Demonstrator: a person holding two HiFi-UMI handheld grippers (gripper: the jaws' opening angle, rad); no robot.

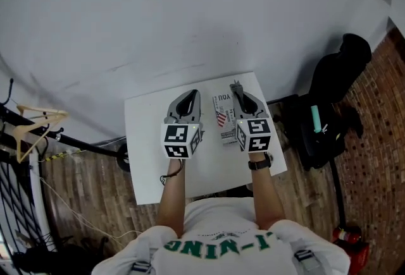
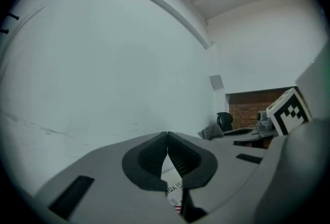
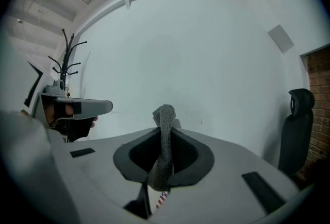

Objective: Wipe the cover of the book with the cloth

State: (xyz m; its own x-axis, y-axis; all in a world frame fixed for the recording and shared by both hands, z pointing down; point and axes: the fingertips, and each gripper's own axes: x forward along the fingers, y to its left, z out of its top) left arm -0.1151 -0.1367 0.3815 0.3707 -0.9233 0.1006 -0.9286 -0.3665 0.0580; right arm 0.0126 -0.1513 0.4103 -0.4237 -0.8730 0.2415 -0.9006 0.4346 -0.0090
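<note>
A small book [image 1: 223, 117] with a white cover and a flag print lies flat on the white table [image 1: 145, 141], between my two grippers. My right gripper [image 1: 236, 86] hovers over the book's right edge, shut on a grey knitted cloth [image 3: 164, 145] that sticks up past the fingertips. A sliver of the book [image 3: 162, 197] shows below those jaws. My left gripper [image 1: 193, 93] is just left of the book, its jaws shut with nothing between them [image 2: 167, 138]. Under it, part of the book [image 2: 174, 194] shows. The cloth [image 2: 210, 131] also shows at the right of the left gripper view.
A black office chair [image 1: 335, 78] stands right of the table. A rack with a wooden hanger [image 1: 31, 122] stands at the left, and a coat stand [image 3: 67, 53] is by the white wall. The floor has a brick pattern.
</note>
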